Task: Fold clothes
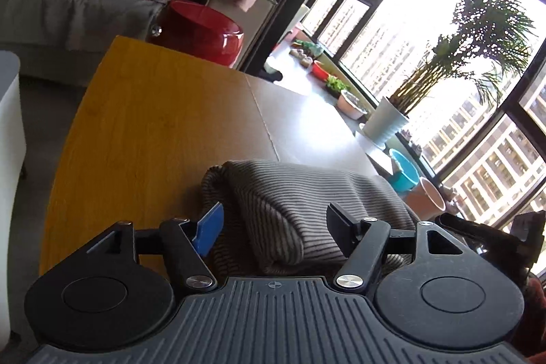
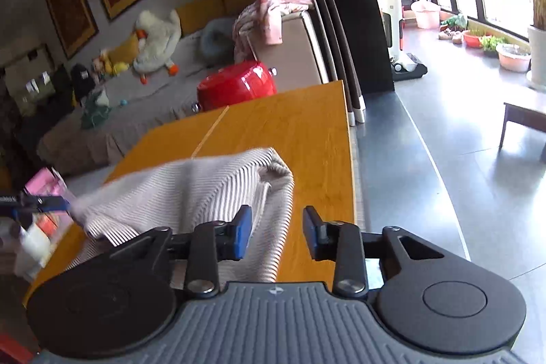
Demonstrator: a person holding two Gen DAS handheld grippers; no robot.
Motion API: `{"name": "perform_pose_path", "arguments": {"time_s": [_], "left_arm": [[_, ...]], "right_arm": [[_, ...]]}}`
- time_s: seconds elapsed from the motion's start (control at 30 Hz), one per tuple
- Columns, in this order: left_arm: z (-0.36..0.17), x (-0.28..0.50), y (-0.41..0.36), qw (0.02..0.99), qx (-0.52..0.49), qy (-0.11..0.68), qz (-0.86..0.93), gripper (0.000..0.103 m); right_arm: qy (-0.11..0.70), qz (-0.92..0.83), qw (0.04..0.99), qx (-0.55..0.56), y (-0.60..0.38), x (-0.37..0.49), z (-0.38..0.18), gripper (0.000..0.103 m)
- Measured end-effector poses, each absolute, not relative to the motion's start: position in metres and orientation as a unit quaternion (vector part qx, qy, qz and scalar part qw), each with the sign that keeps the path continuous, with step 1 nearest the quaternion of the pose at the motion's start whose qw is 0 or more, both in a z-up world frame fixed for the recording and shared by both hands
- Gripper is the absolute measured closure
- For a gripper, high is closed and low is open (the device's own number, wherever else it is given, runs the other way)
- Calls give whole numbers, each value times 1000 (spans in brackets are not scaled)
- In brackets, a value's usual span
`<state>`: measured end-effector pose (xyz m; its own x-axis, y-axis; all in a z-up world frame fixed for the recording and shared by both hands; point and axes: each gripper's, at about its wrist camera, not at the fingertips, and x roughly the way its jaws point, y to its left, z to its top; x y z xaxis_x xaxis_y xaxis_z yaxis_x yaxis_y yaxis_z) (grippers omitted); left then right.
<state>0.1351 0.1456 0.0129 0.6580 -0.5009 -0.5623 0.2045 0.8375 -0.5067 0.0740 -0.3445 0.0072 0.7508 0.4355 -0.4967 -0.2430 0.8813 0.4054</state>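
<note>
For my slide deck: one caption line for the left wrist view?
Left gripper, jaws open, above a folded striped garment on a wooden table.

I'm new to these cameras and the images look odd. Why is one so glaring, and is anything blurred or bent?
Left wrist view: the windows blow out white, with glare on the table. Right wrist view: the striped garment smears at its left edge. Both: fisheye curves straight edges.

left gripper [image 1: 273, 220] black linkage arms, silver pivot screws, blue pad, ribbed grey base, right gripper [image 2: 277, 232] same, 2 blue pads
</note>
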Motion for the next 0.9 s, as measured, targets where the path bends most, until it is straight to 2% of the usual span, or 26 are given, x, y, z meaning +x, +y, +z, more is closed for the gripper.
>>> {"name": "perform_pose_path", "arguments": {"time_s": [0.03,0.1,0.17,0.27,0.3,0.4,0.57,0.67,0.77,0.9], "left_arm": [[9,141,138,883,-204,372,-200,23],[-2,154,121,875,-198,395,-199,22],[-20,167,106,865,-189,428,-182,22],[-29,181,96,871,-181,420,-181,22],[-30,186,94,874,-180,415,-179,23],[-29,213,92,885,-165,405,-163,37],[-24,258,102,896,-165,389,-136,63],[-6,249,104,903,-162,367,-151,67],[13,218,101,912,-146,342,-176,68],[14,180,94,908,-136,341,-200,68]], "right_arm": [[302,192,917,178,-342,80,7,53],[310,209,906,201,-331,94,3,51],[323,216,902,189,-314,105,-2,44],[350,216,898,159,-287,124,-17,41],[360,215,894,158,-280,130,-24,41],[353,206,902,142,-261,146,-30,41],[338,195,912,127,-237,182,-33,61],[334,196,911,140,-235,201,-27,71],[323,210,911,145,-238,198,-13,81],[314,233,908,152,-255,174,2,81]]}}
